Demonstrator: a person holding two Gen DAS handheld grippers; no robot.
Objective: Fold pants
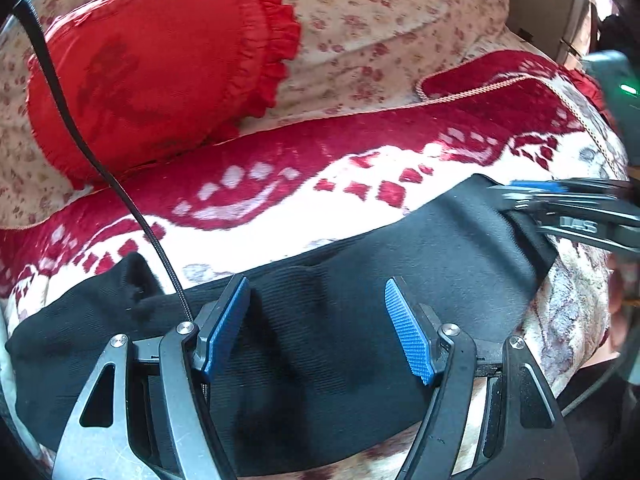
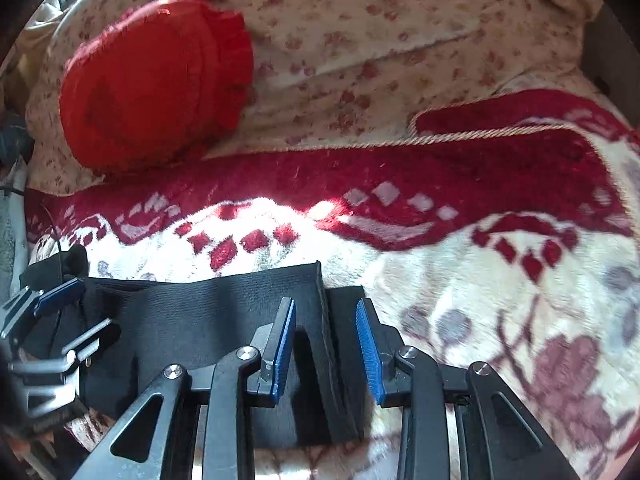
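Black pants [image 1: 340, 312] lie folded in a long strip across the red and white blanket [image 1: 280, 216]. My left gripper [image 1: 320, 324] is open, its blue pads spread just above the middle of the strip. My right gripper [image 2: 326, 344] is open too, its pads on either side of the raised folded edge at the pants' [image 2: 200, 320] right end. In the left wrist view the right gripper [image 1: 560, 200] shows side-on at that end. In the right wrist view the left gripper [image 2: 60, 312] shows at the far left over the pants.
A round red ruffled cushion [image 1: 160, 68] lies behind the blanket on a floral cream sheet [image 1: 360, 20]. A black cable [image 1: 100, 160] runs from the upper left down to the left gripper. The blanket's corded edge [image 2: 480, 134] folds back at the right.
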